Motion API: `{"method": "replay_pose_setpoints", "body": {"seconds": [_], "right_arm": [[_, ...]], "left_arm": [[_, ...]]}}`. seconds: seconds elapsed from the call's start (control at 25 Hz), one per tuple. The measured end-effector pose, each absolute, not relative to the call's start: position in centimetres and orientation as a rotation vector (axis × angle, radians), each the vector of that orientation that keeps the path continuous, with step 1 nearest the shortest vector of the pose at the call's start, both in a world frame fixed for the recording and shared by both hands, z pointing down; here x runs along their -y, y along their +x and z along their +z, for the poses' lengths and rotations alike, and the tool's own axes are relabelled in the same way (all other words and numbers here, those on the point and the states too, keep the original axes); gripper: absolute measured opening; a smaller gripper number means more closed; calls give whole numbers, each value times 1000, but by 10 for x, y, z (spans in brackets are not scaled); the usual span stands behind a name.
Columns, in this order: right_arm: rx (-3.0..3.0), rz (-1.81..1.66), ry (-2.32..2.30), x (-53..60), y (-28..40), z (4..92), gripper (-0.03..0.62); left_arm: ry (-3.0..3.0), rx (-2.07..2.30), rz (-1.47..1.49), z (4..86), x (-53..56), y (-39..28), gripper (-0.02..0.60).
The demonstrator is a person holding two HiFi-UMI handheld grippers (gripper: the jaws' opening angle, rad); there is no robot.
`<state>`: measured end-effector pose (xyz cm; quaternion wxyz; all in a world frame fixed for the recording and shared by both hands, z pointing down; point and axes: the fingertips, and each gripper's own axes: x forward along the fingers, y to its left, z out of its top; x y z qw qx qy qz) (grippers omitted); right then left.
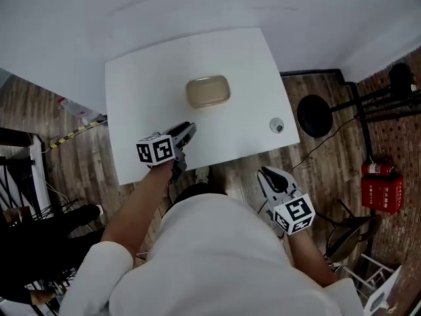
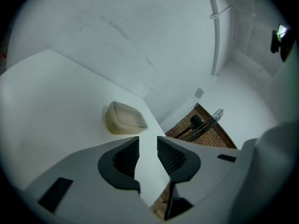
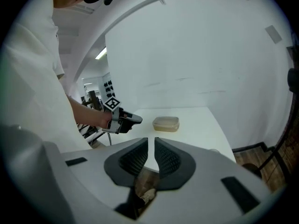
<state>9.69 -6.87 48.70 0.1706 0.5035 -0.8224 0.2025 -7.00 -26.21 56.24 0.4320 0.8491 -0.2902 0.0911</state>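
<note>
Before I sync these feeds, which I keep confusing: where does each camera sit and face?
Head view: on the head, facing steeply down at the table and container; arms, left gripper, right gripper show.
Left gripper view: on the left gripper, facing the container; own jaws show.
Right gripper view: on the right gripper, facing table, container; own jaws, left gripper show.
All share the container.
</note>
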Motion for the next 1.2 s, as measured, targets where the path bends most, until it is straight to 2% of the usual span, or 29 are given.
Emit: {"method": "replay_pose_setpoints", "body": {"seconds": [0.4,0.76,1.2], "right_arm": [[2174,657,1555,112,97,495,51],[2113,643,1568,123,101,493,46],[2089,634,1564,119,117,491,40]], "left_arm": [[1928,637,143,614,343,-66,144],[1811,624,99,638,364,-60,153],[1746,663,15,633,368,-62,96]]}}
